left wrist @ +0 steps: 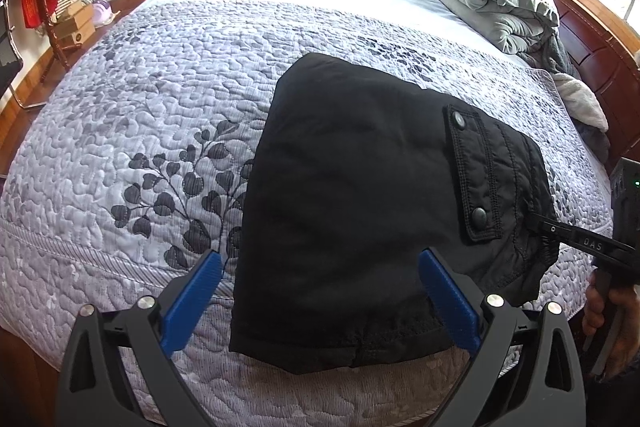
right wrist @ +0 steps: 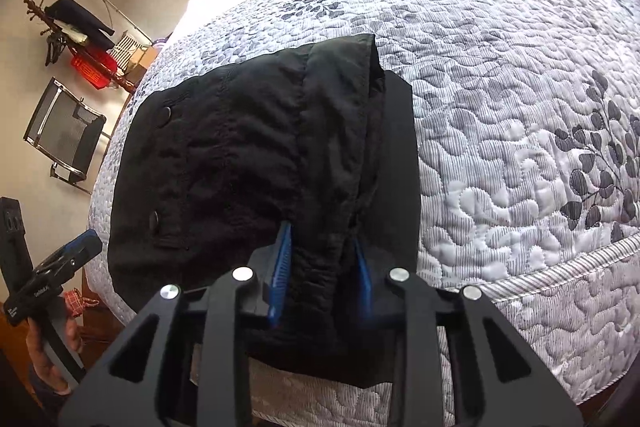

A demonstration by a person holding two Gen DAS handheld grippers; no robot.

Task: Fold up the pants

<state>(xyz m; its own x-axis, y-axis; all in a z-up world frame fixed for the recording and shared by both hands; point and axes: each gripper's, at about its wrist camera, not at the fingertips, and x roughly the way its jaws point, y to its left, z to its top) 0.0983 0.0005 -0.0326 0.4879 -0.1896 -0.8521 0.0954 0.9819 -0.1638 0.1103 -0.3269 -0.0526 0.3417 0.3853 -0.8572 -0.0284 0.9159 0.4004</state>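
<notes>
Pants (left wrist: pixel 352 195) are lying folded into a bundle on the quilt (left wrist: pixel 140 99). Right gripper (right wrist: pixel 322 267) is pinching their bunched edge; left gripper (left wrist: pixel 320 295) is hovering wide open. Tidying seems underway, next probably releasing and smoothing.

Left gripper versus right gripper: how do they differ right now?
The left gripper is wide open, nothing pinched; the right gripper is closed on a bunched fold of the pants. Left hovers at the hem end, right at the waistband side. Both have blue fingers.
</notes>
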